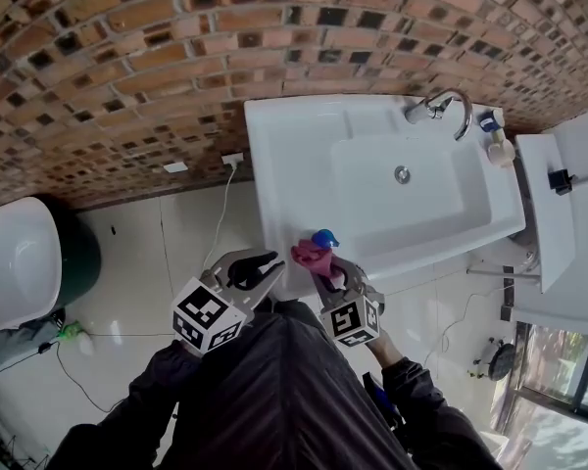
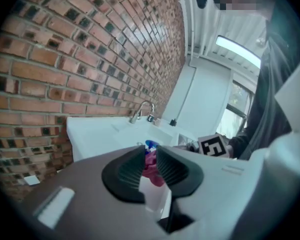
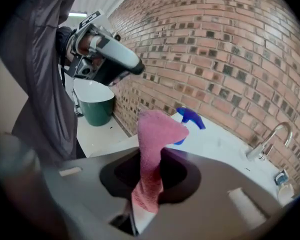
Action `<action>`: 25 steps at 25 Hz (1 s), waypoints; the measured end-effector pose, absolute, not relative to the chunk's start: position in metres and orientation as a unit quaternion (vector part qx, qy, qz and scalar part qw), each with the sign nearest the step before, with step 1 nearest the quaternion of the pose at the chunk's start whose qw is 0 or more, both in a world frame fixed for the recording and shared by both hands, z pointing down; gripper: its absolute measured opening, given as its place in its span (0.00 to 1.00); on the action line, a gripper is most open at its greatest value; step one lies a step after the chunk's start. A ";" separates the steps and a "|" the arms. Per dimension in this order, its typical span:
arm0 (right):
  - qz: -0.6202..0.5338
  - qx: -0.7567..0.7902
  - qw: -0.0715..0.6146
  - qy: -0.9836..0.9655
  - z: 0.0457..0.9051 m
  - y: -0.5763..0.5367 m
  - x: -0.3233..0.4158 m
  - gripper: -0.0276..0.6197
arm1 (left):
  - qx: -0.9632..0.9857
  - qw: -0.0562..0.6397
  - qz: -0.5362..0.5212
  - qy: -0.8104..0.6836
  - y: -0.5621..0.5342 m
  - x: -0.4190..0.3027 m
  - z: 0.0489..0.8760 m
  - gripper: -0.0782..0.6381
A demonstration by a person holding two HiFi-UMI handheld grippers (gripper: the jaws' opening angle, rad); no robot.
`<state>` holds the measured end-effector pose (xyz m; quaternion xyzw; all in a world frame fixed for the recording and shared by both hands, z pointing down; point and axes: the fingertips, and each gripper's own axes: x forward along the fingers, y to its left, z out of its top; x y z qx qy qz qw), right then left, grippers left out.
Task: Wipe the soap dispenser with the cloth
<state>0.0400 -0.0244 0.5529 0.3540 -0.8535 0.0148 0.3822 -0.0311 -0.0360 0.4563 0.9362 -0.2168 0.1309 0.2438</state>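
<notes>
The soap dispenser (image 1: 324, 237) shows its blue pump top on the white sink's (image 1: 274, 145) front rim. Its body is mostly hidden behind the pink cloth (image 1: 308, 255). My right gripper (image 1: 323, 270) is shut on that cloth, which stands up between the jaws in the right gripper view (image 3: 157, 134) just in front of the blue pump (image 3: 191, 118). My left gripper (image 1: 270, 263) hangs left of the dispenser, shut with nothing between its jaws. In the left gripper view the cloth (image 2: 151, 166) and the pump top (image 2: 151, 144) sit right behind the narrow slit of the left gripper (image 2: 150, 158).
A chrome faucet (image 1: 443, 106) and small items (image 1: 497, 140) stand at the sink's back right. A brick wall runs behind. A green bin (image 1: 81, 258) and a white fixture (image 1: 15, 258) sit on the tiled floor to the left, a white cabinet (image 1: 568, 194) to the right.
</notes>
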 end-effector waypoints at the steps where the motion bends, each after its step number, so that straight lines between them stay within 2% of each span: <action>1: 0.016 0.350 0.388 -0.852 0.560 -0.025 0.040 0.15 | 0.936 0.244 0.132 -0.218 -0.036 -0.032 0.456 0.18; 8: 0.060 0.318 0.424 -0.846 0.612 -0.026 0.036 0.15 | 0.934 0.245 0.134 -0.224 -0.034 -0.034 0.458 0.18; 12: 0.071 0.302 0.426 -0.850 0.610 -0.026 0.029 0.15 | 0.935 0.246 0.139 -0.216 -0.031 -0.027 0.459 0.18; 17: 0.088 0.319 0.356 -0.874 0.554 -0.013 0.042 0.15 | 0.937 0.244 0.146 -0.203 -0.032 -0.014 0.462 0.18; 25: 0.259 0.447 0.194 -0.834 0.537 -0.041 0.117 0.15 | 0.936 0.237 0.175 -0.192 -0.039 0.006 0.473 0.19</action>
